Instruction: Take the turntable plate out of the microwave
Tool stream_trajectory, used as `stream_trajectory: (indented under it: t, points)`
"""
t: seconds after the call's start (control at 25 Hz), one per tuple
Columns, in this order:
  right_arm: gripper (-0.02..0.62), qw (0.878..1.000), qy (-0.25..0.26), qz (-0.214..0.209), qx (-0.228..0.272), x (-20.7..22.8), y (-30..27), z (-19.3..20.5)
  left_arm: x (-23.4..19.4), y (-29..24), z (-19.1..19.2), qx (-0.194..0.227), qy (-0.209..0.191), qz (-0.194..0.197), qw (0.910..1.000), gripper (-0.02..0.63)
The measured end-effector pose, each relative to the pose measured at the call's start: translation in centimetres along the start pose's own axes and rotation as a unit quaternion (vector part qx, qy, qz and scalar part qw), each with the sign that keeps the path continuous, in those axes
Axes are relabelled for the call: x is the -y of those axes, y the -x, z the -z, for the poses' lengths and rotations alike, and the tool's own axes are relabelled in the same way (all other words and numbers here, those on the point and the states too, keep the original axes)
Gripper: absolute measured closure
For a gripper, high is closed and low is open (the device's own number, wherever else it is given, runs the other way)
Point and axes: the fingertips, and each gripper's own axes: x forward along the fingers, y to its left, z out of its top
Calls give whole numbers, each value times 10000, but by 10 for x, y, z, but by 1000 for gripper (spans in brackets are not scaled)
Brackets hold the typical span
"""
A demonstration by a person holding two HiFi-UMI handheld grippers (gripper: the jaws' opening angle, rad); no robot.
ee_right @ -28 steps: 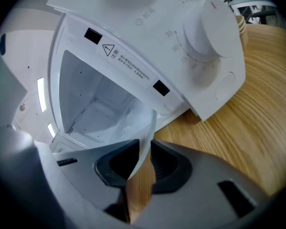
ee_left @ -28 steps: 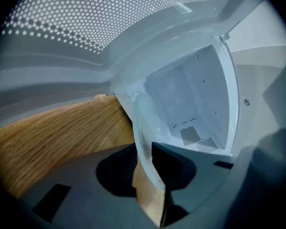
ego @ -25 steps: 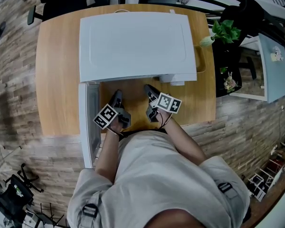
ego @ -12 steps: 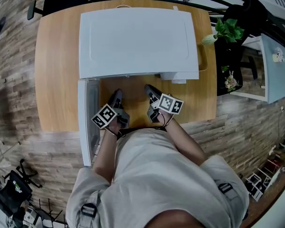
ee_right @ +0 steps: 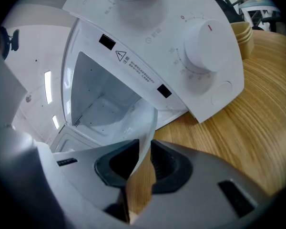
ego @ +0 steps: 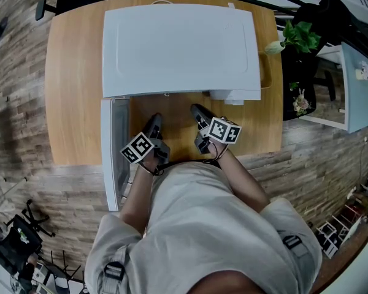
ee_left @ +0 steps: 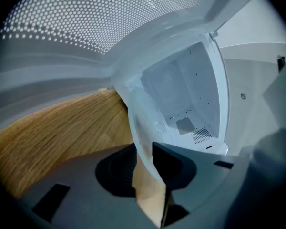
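Observation:
The white microwave [ego: 178,41] stands on a wooden table [ego: 73,103], its door [ego: 113,158] swung open to the left. The clear glass turntable plate [ee_left: 143,123] is outside the cavity, over the table in front of the opening. It hangs between my two grippers. My left gripper [ego: 153,122] has the plate's left rim between its pads [ee_left: 169,161]; its jaws have just opened a little and still touch the glass. My right gripper [ego: 199,110] is shut on the plate's [ee_right: 138,120] right rim. The cavity [ee_right: 100,99] behind looks empty.
The control panel with its round knob [ee_right: 205,46] is right of the opening. A stack of wooden cups [ee_right: 240,32] sits beside the microwave's right side. A potted plant [ego: 297,38] stands past the table's right edge. The table's front edge is close to my body.
The head view has shifted slightly, so the microwave sits higher in the picture. Both grippers stay in about the same spot in front of the opening.

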Motion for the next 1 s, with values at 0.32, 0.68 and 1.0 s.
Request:
stream_trajectory:
  t: [0.32, 0.68, 1.0]
  points:
    - [478, 9992, 386, -91, 9, 3, -1, -9, -8, 1, -19, 284, -186, 102, 9994, 462]
    - [433, 9999, 159, -53, 11, 8, -22, -14, -3, -25, -27, 285, -199, 66, 9994, 451]
    - [469, 9999, 15, -96, 38, 8, -25, -10, -3, -27, -26, 287, -152, 120, 9994, 465]
